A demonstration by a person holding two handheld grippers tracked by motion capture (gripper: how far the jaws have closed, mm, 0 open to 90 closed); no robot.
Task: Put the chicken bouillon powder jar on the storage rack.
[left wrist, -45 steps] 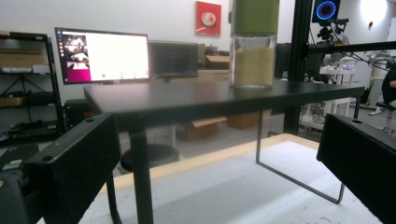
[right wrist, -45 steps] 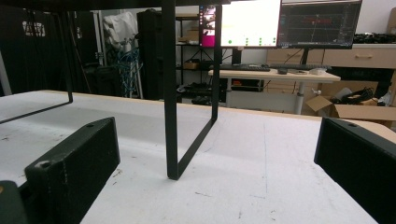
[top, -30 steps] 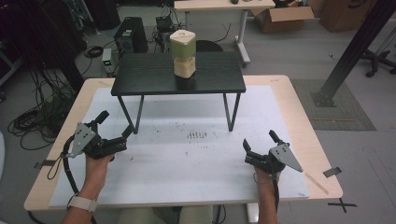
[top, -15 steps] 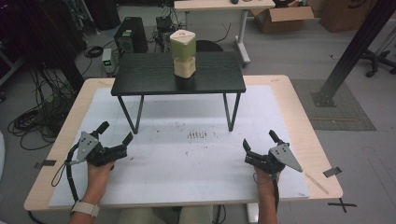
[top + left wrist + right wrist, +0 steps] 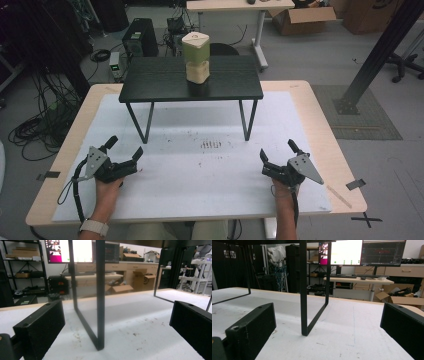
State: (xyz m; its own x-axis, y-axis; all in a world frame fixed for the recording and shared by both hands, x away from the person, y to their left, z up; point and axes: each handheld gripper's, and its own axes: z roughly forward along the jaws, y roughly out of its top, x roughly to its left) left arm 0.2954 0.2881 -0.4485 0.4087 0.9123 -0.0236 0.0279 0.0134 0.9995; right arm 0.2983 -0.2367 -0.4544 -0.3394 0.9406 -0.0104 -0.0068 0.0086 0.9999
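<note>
Black stand legs (image 5: 141,121) ahead of claws.

Two stacked blocks (image 5: 196,57) — green atop cream — upright on black stand (image 5: 150,85).

The high view is dim and a bit grainy; the white mat (image 5: 200,165) is the brightest part; the room at the back and the left side is dark. The small black table (image 5: 190,82) casts a soft shadow on the mat under it. In the gripper views the bright screens (image 5: 345,251) glow and wash out; the near jaws look big, soft and blurry; the table legs (image 5: 100,295) look sharp enough; far things are fuzzy. Edges bend a little in both gripper views.
</note>
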